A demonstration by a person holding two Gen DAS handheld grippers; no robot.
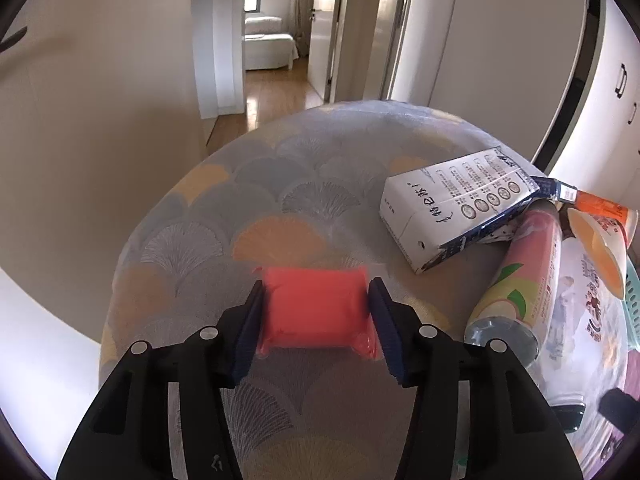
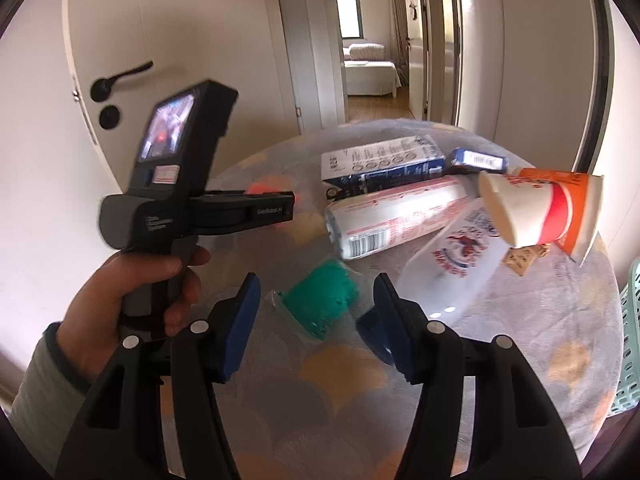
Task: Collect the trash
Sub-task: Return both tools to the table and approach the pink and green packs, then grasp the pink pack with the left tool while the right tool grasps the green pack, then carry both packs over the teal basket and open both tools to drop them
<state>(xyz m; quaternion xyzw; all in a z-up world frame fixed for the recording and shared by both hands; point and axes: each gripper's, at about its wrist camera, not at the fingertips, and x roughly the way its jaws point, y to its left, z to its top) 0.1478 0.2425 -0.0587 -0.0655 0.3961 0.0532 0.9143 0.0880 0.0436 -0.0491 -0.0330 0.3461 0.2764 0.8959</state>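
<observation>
My left fingers [image 1: 316, 312] were clamped on the red packet [image 1: 316, 310] over the desk [image 1: 224, 200] to carry it off as trash, while my right fingers [image 2: 316, 312], spread apart, bracketed the green packet [image 2: 324, 300] near the carton [image 1: 456, 212] printed "特仑苏".

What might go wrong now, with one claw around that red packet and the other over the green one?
The red packet sits between the left claw fingers by its soft sides, so it might slip or crumple. The right claw, open over the green packet, could bump the clear bottle or the can lying close by.
</observation>
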